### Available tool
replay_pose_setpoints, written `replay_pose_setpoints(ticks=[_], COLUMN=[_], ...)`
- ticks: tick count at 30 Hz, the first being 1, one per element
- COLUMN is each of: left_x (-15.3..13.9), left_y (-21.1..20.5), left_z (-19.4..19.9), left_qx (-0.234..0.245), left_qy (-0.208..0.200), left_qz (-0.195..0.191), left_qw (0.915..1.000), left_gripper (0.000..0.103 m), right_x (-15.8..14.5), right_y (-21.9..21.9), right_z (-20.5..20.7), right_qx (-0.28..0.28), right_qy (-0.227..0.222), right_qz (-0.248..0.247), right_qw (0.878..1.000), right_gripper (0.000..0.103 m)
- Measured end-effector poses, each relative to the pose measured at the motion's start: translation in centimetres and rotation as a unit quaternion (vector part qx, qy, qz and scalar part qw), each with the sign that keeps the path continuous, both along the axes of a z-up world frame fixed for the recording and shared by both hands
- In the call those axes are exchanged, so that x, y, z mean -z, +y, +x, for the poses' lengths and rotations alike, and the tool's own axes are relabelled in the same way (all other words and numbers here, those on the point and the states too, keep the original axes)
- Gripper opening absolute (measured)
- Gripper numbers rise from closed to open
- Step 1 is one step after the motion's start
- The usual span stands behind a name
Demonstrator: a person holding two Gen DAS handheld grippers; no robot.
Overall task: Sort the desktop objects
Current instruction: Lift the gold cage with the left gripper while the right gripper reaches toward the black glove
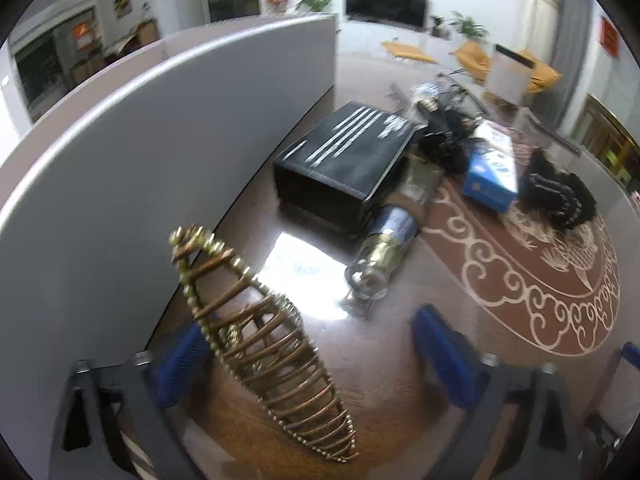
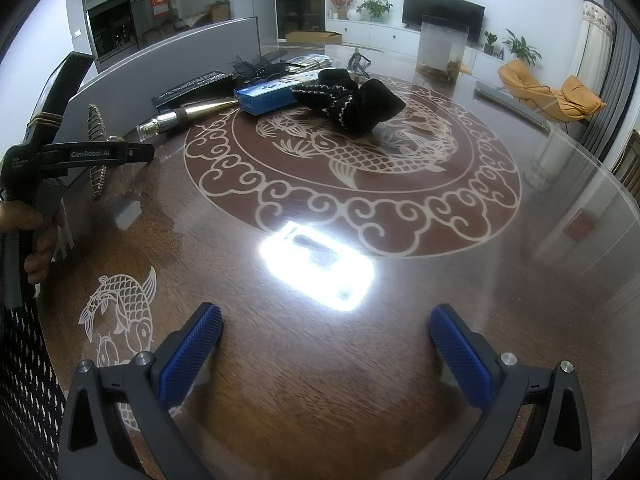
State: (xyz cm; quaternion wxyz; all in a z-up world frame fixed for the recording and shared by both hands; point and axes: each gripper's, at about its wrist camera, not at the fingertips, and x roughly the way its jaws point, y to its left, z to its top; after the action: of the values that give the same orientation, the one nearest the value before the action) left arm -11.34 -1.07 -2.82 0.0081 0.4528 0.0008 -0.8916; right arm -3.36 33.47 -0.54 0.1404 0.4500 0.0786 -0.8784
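A long leaf-shaped ornament woven of bronze wire with gold bead edging point(image 1: 260, 344) stands tilted on the table between the blue pads of my left gripper point(image 1: 310, 324). It lies close against the left pad point(image 1: 180, 364), while the right pad point(image 1: 444, 356) stays well apart from it, so the jaws are open. The right wrist view shows the same ornament point(image 2: 96, 140) upright by the grey partition, behind the left tool's black bar. My right gripper point(image 2: 326, 344) hangs open over bare wood with nothing between its fingers.
A grey partition point(image 1: 160, 140) runs along the table's left. Further back lie a black box point(image 1: 344, 164), a glass bottle point(image 1: 384, 248), a blue carton point(image 1: 492, 172), black gloves point(image 2: 352, 100) and a clear container point(image 2: 442, 48). A hand point(image 2: 36, 248) grips the left tool.
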Motion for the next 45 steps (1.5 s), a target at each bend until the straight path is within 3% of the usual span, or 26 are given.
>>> replay_pose_setpoints(ticks=[1,3,5,12,17,25,26,29,37,42,45], left_x=[-0.1,-0.3,-0.5,-0.6,-0.9,-0.8,-0.8,-0.3,-0.2,0.1,0.1], left_y=[0.1,0.7,1.5,3.0,4.8,5.2,5.1,5.7,5.1,5.1,5.2], left_z=[0.1,0.2,0.4,1.3,2.9,4.1,4.2,3.9,3.6,3.3,3.3], left_qx=[0.010,0.034,0.057,0.112,0.171,0.177,0.179,0.165,0.153,0.147,0.148], left_qy=[0.006,0.019,0.026,0.025,0.010,0.014,0.015,0.010,0.003,-0.009,-0.011], left_qz=[0.001,0.000,-0.005,0.015,0.066,0.057,0.053,0.005,0.006,0.003,0.001], left_qw=[0.9999,0.9992,0.9980,0.9933,0.9829,0.9825,0.9823,0.9862,0.9881,0.9891,0.9889], left_gripper=[0.074,0.049,0.038,0.038,0.038,0.039,0.042,0.082,0.089,0.103,0.103], right_x=[0.0,0.0,0.0,0.0,0.0,0.0,0.0,0.0,0.0,0.0,0.0], right_y=[0.0,0.0,0.0,0.0,0.0,0.0,0.0,0.0,0.0,0.0,0.0], right_z=[0.0,0.0,0.0,-0.1,0.0,0.0,0.0,-0.1,0.0,-0.1,-0.1], right_qx=[0.000,0.000,0.000,0.000,0.000,0.000,0.000,0.000,0.000,0.000,0.000], right_qy=[0.000,0.000,0.000,0.000,0.000,0.000,0.000,0.000,0.000,0.000,0.000], right_qz=[0.000,0.000,0.000,0.000,0.000,0.000,0.000,0.000,0.000,0.000,0.000], right_qw=[1.000,1.000,1.000,1.000,1.000,1.000,1.000,1.000,1.000,1.000,1.000], right_gripper=[0.103,0.103,0.103,0.103,0.103,0.103,0.103,0.103,0.103,0.103,0.103])
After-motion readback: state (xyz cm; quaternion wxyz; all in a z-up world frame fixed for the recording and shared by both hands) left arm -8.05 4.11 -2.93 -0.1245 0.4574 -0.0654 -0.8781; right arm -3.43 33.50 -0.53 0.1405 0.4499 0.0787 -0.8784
